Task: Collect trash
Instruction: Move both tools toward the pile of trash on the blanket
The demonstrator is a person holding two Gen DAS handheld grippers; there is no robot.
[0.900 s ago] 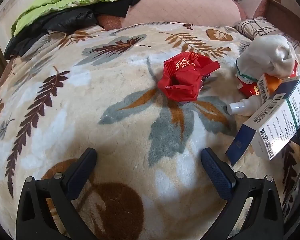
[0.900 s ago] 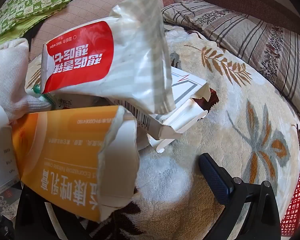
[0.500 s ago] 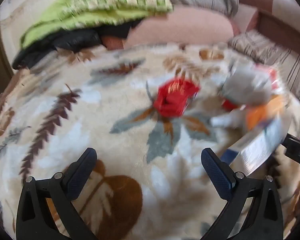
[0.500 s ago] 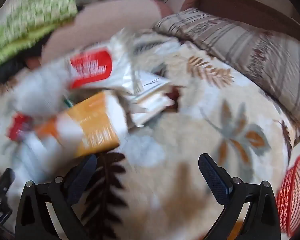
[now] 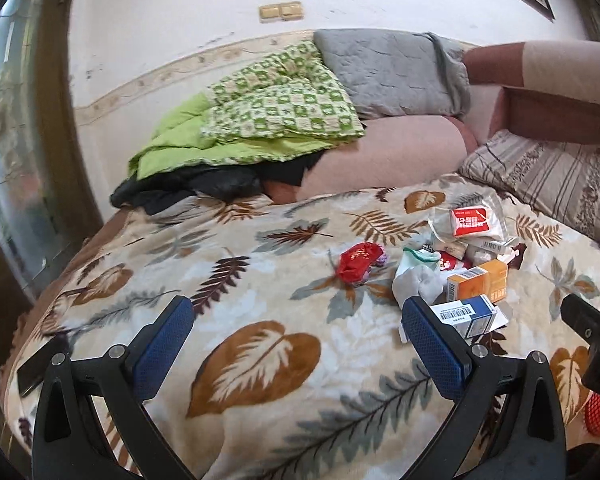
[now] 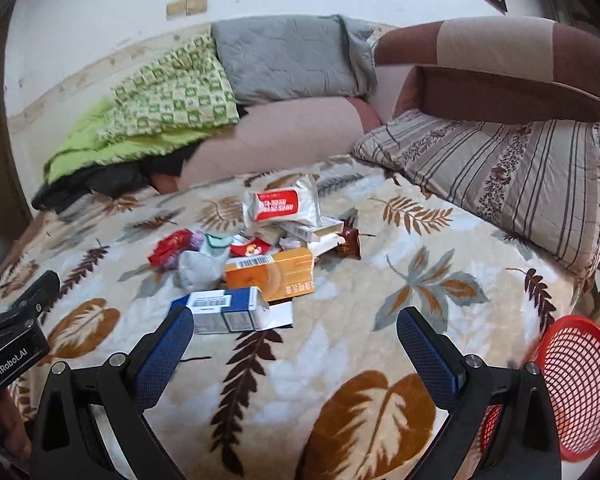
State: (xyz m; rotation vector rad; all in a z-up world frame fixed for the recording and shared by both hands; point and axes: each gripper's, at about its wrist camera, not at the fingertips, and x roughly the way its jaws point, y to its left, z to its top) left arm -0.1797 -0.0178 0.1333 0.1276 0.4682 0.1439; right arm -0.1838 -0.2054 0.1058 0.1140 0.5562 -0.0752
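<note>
Left wrist view: my left gripper (image 5: 298, 334) stands wide open and holds nothing, its two blue-padded fingers (image 5: 162, 346) spread over the leaf-print blanket (image 5: 260, 360) that covers the bed. The landmark here is the orange box (image 5: 478, 285), which lies in the pile of trash toward the right of the blanket. Just left of the orange box sits a crumpled white sock (image 5: 416, 280), and farther left a crumpled red wrapper (image 5: 358, 266) lies a little apart from the pile. Just nearer to me than the orange box lies a blue-and-white box (image 5: 466, 316), close to my right-hand finger. Beyond the orange box lies a white packet with a red label (image 5: 470, 222). Well beyond it, at the head of the bed, a green checked quilt (image 5: 276, 108) and a grey pillow (image 5: 388, 72) are heaped, and a striped pillow (image 5: 548, 176) lies to the right. Right wrist view: my right gripper (image 6: 294, 334) is likewise spread wide and empty above the blanket. The orange box (image 6: 272, 274) lies ahead of it, the blue-and-white box (image 6: 222, 308) touching its near side and lying just beside my left-hand finger (image 6: 162, 348). The white packet with a red label (image 6: 282, 204) rests on top of the pile beyond the orange box; the red wrapper (image 6: 170, 250) is to its left. A red mesh basket (image 6: 576, 384) stands well to the right of the orange box, at the bed's near edge, beside my right-hand finger.
</note>
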